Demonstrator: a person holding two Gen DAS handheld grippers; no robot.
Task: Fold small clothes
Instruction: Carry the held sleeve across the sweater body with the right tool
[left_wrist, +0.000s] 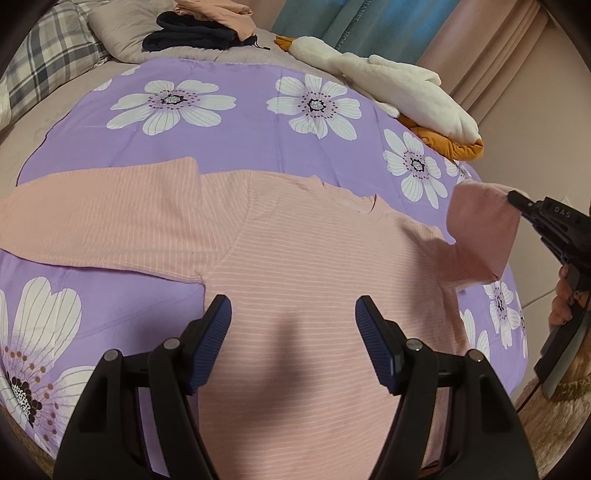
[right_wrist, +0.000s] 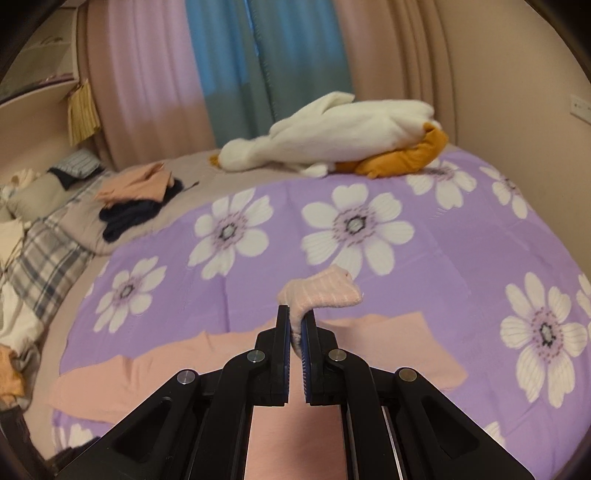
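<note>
Left sleeve: laid out flat and straight on the purple flowered cover of the bed; not held by anything.
Left tool: held above the lower body of the top with its jaws standing apart; nothing is seen between the blue pads, and the cloth below is not pressed by them.
Pink top: spread front-up on the bed, collar towards the far side, hem towards the left wrist camera; a fine ribbed knit is shown.
Handling, as judged: the top is taken to be light, soft and limp, with no stiffness of its own; it can be expected to sag and drag wherever it is lifted, and to crease where pinched. Breakage is not a concern. Some slip over the smooth cover is judged likely.
Where to take hold, as judged: cuffs, shoulder seams and hem corners are favoured, being doubled and less likely to slide out.
Right sleeve: raised off the bed by its end, the cloth hanging back towards the shoulder.
Right tool: closed on the cuff of the right sleeve, a fold of knit bulging out past the tips.
Far side of the bed: a folded pile of clothes and a white plush goose, well apart from the top.
</note>
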